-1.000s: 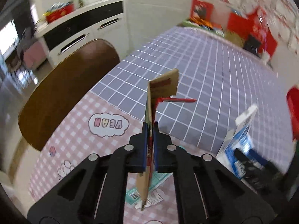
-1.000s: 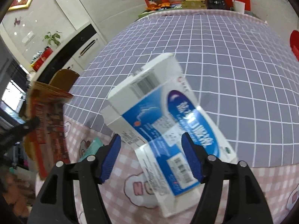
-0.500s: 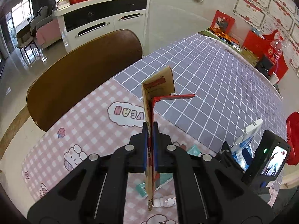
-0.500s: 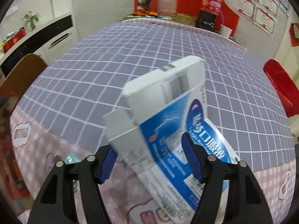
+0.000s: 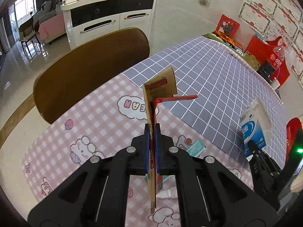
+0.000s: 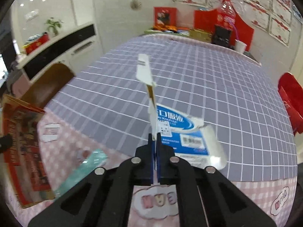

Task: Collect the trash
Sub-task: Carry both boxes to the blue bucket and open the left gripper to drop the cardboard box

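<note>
My left gripper is shut on a flattened brown-and-red carton that stands on edge between the pads, above the pink checked cloth. That carton also fills the left edge of the right wrist view. A crushed blue-and-white box sits in my right gripper. Its jaws are closing, pads pressed on the box's thin white flap, and the blue face splays out to the right. In the left wrist view the same box hangs at the far right, above the table.
A teal packet and a small white bottle lie on the pink cloth under the left gripper. A brown chair back stands at the table's left edge, a red chair at its right. Red boxes and a cup crowd the far end.
The right jaws have gone from wide around the full box to pressed together on its flattened flap. Both grippers have shifted and rolled a little; the left still holds the carton.
</note>
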Available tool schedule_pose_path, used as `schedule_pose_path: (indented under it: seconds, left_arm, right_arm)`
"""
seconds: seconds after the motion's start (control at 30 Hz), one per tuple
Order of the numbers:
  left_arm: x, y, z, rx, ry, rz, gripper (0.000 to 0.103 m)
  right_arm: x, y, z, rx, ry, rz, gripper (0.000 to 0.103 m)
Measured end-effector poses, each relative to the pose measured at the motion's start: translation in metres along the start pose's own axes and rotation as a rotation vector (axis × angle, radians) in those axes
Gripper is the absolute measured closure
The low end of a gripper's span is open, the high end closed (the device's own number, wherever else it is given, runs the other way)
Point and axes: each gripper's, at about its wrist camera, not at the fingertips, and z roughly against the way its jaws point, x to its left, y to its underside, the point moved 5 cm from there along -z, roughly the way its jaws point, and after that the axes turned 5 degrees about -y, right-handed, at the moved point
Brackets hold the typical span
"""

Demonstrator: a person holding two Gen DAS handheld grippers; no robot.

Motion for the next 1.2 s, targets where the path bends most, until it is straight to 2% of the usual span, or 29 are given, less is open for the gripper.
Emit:
schedule_pose_path:
  seconds: [0.17, 0.33, 0.57, 0.7, 0.87, 1.0, 1.13, 1.2]
  left_arm:
    - [0.024, 0.002, 0.023, -0.024, -0.004, 0.028, 0.098]
    - [0.067, 0.007, 0.051, -0.055, -0.022, 0.077, 0.098]
    - [0.158, 0.029, 0.098, -0.086, -0.081, 0.158, 0.098]
    - [0.226, 0.052, 0.129, -0.095, -0.139, 0.216, 0.098]
    - [0.311, 0.093, 0.157, -0.070, -0.216, 0.291, 0.098]
    - [0.379, 0.135, 0.170, -0.011, -0.264, 0.359, 0.098]
    - [0.431, 0.180, 0.168, 0.091, -0.290, 0.410, 0.098]
    - [0.452, 0.200, 0.161, 0.151, -0.276, 0.444, 0.098]
  right_arm:
    - [0.040, -0.006, 0.035, -0.029, -0.106, 0.041, 0.100]
    - [0.100, 0.003, 0.073, -0.040, -0.228, 0.116, 0.100]
    - [0.211, 0.045, 0.134, -0.023, -0.406, 0.242, 0.100]
    - [0.279, 0.078, 0.169, -0.002, -0.506, 0.319, 0.100]
    - [0.358, 0.130, 0.203, 0.062, -0.620, 0.411, 0.100]
    - [0.411, 0.179, 0.225, 0.142, -0.706, 0.467, 0.100]
    - [0.451, 0.230, 0.227, 0.282, -0.772, 0.498, 0.100]
    - [0.468, 0.256, 0.222, 0.368, -0.784, 0.510, 0.100]
